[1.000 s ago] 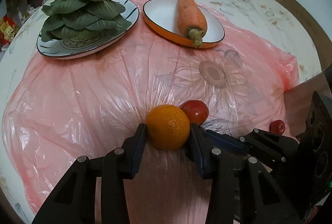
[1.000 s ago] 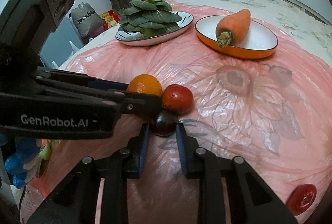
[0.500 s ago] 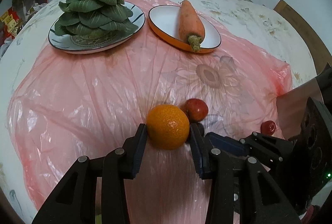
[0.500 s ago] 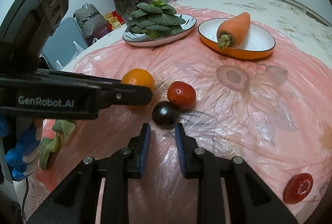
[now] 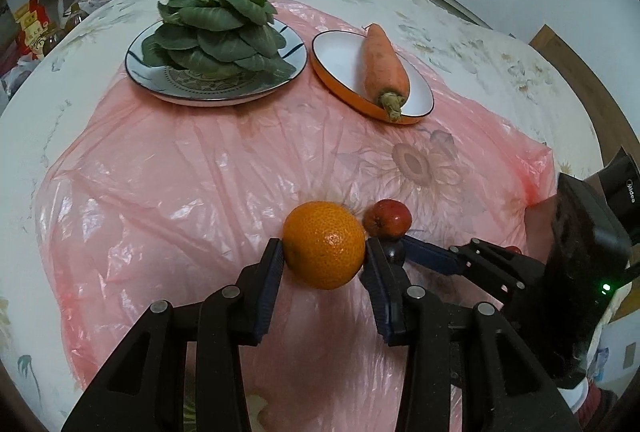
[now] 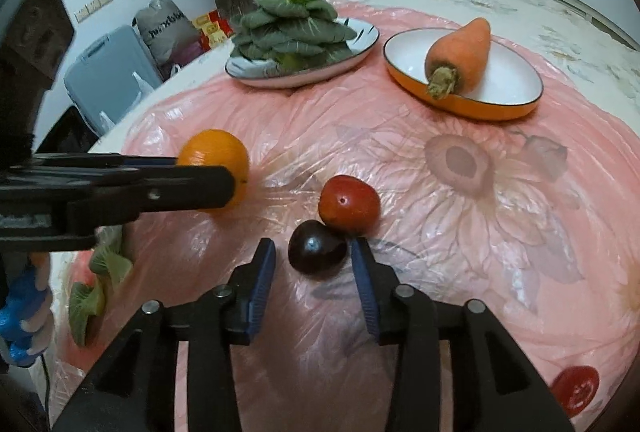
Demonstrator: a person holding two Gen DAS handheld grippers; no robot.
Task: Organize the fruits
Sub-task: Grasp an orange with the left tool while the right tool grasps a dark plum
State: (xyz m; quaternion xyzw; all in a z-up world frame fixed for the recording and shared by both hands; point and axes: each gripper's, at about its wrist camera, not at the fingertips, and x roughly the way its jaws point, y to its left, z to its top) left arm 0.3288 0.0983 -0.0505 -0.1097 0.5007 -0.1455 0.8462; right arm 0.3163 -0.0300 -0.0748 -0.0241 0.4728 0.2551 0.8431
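My left gripper (image 5: pixel 323 252) is shut on an orange (image 5: pixel 324 244) and holds it just above the pink plastic sheet (image 5: pixel 192 191). The orange (image 6: pixel 214 159) also shows at the left of the right wrist view, behind a left finger (image 6: pixel 160 187). My right gripper (image 6: pixel 312 252) is opening, and a dark round fruit (image 6: pixel 317 248) lies on the sheet between its jaws, with the pads not pressing on it. A red fruit (image 6: pixel 349 204) touches the dark one on its far side. In the left wrist view the red fruit (image 5: pixel 387 218) sits just right of the orange.
At the back, a plate (image 5: pixel 216 95) bears leafy greens (image 5: pixel 218 31), and an orange-rimmed dish (image 5: pixel 336 55) holds a carrot (image 5: pixel 384 63). Another red fruit (image 6: pixel 575 390) lies near the front right. A grey case (image 6: pixel 108 71) and bags stand beyond the table's left edge.
The right jaws, narrow around and then just behind the dark fruit, have spread wide around it. The left gripper has carried the orange up and away from the red fruit.
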